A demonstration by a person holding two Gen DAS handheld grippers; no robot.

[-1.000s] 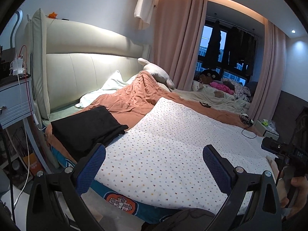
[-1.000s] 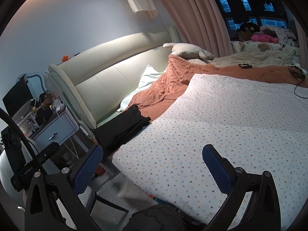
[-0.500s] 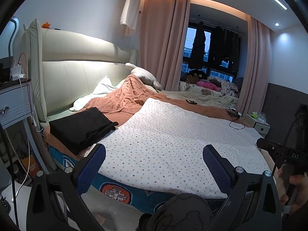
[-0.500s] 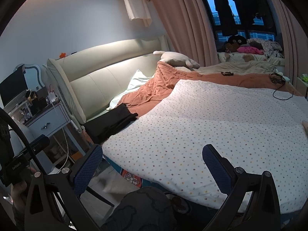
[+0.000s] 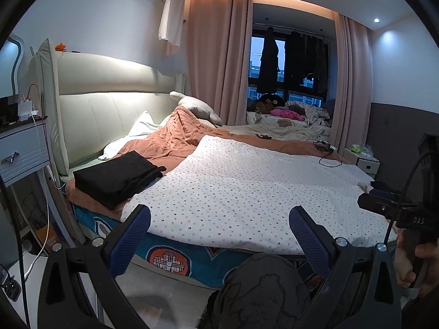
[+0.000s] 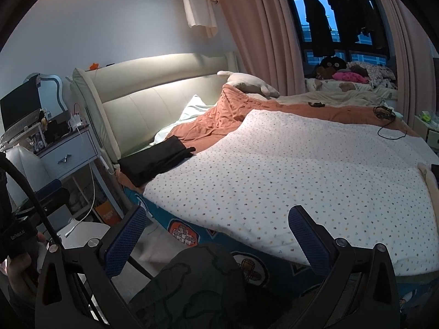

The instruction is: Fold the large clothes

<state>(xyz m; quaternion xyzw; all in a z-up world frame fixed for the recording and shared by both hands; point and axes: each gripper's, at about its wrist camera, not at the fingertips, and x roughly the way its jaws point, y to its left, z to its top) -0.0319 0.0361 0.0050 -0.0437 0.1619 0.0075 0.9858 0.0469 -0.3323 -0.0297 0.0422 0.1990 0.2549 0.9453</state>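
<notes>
A folded black garment (image 5: 118,175) (image 6: 156,161) lies on the near left corner of the bed, on the orange duvet (image 5: 170,142). A white dotted sheet (image 5: 247,192) (image 6: 301,175) is spread flat over most of the bed. My left gripper (image 5: 219,227) is open and empty, held off the bed's near edge. My right gripper (image 6: 216,230) is likewise open and empty, short of the bed. Dark patterned cloth (image 5: 260,290) (image 6: 192,285) fills the bottom of both views; I cannot tell whether it is a garment or the person's leg.
A nightstand (image 5: 24,148) with cables stands left of the padded headboard (image 5: 109,107). A black cable (image 5: 326,159) lies at the bed's far side. A hand (image 5: 406,260) holds the other gripper's handle at the right. Pale floor (image 5: 153,296) lies beside the bed.
Both grippers have drawn back from the bed and tilted up, so more of the room and floor shows. The black garment and sheet have not moved.
</notes>
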